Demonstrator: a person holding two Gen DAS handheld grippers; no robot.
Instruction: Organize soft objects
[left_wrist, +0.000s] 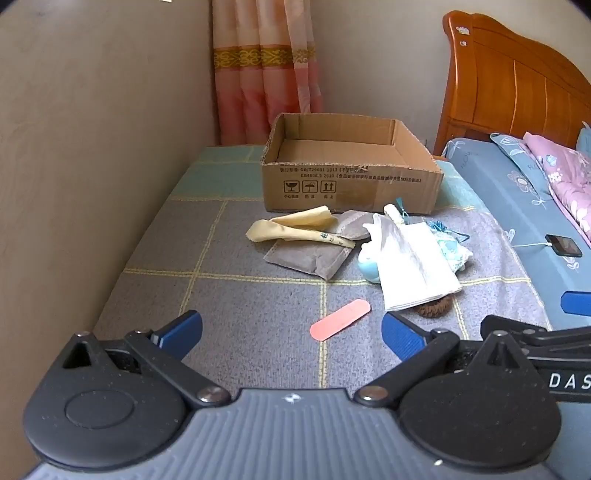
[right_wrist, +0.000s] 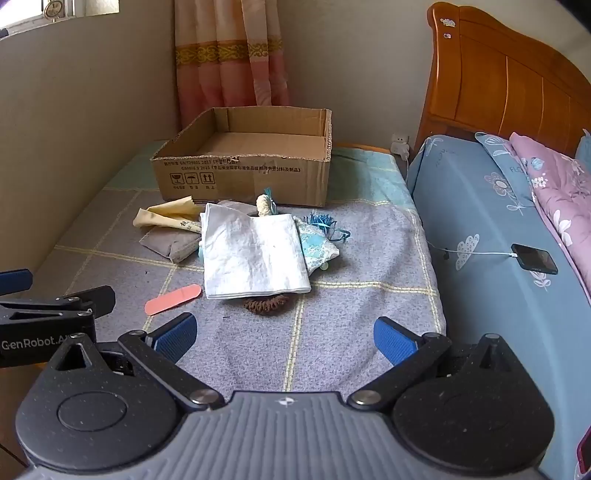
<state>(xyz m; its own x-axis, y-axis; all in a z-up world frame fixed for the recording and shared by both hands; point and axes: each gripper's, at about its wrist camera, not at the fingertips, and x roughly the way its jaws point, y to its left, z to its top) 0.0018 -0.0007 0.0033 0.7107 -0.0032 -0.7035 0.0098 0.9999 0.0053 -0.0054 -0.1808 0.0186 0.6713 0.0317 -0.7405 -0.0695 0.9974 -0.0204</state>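
Observation:
An open cardboard box (left_wrist: 351, 177) (right_wrist: 243, 173) stands empty at the back of the checked cloth. In front of it lie a yellow cloth (left_wrist: 295, 227) (right_wrist: 166, 216), a grey pouch (left_wrist: 310, 256) (right_wrist: 173, 245), a white folded cloth (left_wrist: 413, 262) (right_wrist: 255, 253), a blue patterned sachet (right_wrist: 317, 245), a brown scrunchie (left_wrist: 436, 306) (right_wrist: 266, 304) and a pink strip (left_wrist: 340, 324) (right_wrist: 173, 299). My left gripper (left_wrist: 291, 332) is open and empty, just short of the pink strip. My right gripper (right_wrist: 284, 336) is open and empty, short of the scrunchie.
A wall runs along the left. A bed with blue sheet (right_wrist: 480, 206) and pink quilt (right_wrist: 561, 188) lies on the right, with a phone (right_wrist: 533, 258) on a cable. A wooden headboard (right_wrist: 498, 81) and curtain (left_wrist: 262, 70) stand behind.

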